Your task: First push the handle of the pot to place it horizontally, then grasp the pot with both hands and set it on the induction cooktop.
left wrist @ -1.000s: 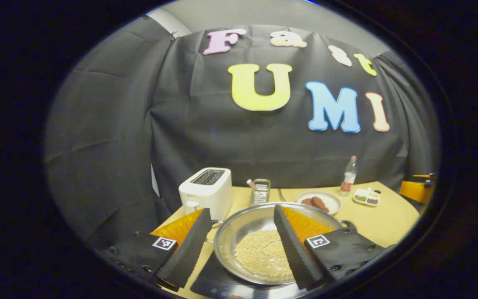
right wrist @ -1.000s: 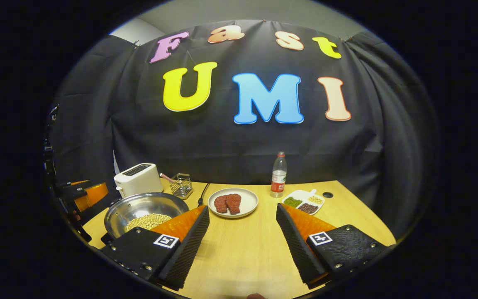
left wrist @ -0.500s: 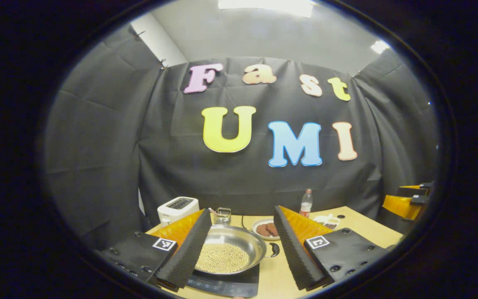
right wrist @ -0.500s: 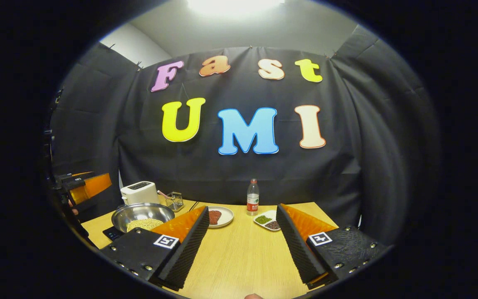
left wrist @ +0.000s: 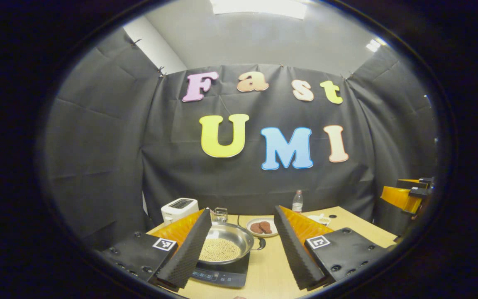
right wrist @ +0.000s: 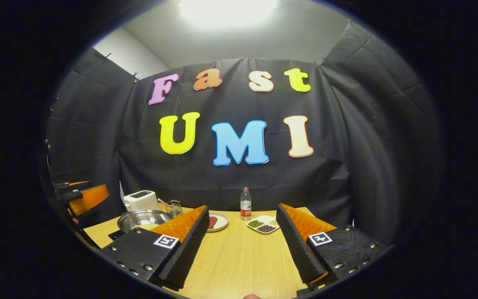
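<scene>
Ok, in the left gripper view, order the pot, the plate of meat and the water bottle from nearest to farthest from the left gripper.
1. pot, on the induction cooktop, beside the left finger of the left gripper.
2. plate of meat, behind the pot, mid-table.
3. water bottle, at the table's far edge by the cloth wall.

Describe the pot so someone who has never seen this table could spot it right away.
Start at the wooden table before the black cloth wall and go to its left end, near the white toaster. There a black induction cooktop carries the pot: a wide, shallow, shiny steel pan holding pale yellow beans, unlike the white plate of reddish-brown pieces beside it.
</scene>
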### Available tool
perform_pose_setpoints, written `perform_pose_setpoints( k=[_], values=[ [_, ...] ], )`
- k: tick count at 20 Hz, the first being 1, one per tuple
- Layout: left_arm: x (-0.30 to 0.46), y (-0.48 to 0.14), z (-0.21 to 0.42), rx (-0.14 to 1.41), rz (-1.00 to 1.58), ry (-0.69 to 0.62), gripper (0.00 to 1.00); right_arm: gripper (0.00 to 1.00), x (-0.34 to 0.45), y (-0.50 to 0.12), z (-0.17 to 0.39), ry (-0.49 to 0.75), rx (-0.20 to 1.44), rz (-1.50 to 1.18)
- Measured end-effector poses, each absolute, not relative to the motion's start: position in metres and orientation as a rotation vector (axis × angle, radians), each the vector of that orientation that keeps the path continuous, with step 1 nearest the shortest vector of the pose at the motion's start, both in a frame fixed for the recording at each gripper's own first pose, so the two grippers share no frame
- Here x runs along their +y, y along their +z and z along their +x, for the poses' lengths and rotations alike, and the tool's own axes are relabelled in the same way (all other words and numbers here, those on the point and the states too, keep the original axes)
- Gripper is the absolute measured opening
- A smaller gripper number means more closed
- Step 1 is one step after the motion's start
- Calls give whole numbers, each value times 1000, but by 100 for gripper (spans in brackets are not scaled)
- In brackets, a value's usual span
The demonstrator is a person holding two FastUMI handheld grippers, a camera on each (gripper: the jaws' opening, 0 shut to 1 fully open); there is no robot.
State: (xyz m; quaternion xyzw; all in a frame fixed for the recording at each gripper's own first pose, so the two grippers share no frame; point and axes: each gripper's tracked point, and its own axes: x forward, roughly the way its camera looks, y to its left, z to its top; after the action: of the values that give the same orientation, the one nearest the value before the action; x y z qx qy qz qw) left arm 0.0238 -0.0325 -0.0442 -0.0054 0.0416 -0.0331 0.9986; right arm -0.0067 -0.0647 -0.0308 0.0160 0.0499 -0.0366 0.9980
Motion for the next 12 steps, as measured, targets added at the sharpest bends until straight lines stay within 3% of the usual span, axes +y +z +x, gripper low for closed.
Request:
perform_pose_setpoints(
  k=[3, 11, 12],
  values=[
    [-22, -35, 13, 59, 3, -61, 100, 98, -63, -26, -14, -88, 81, 37],
    [4, -19, -6, 6, 3, -19, 94, 98, -52, -15, -23, -96, 35, 39],
    [4, -18, -9, 7, -3, -19, 99, 98, -50, -16, -22, -94, 41, 40]
  ],
)
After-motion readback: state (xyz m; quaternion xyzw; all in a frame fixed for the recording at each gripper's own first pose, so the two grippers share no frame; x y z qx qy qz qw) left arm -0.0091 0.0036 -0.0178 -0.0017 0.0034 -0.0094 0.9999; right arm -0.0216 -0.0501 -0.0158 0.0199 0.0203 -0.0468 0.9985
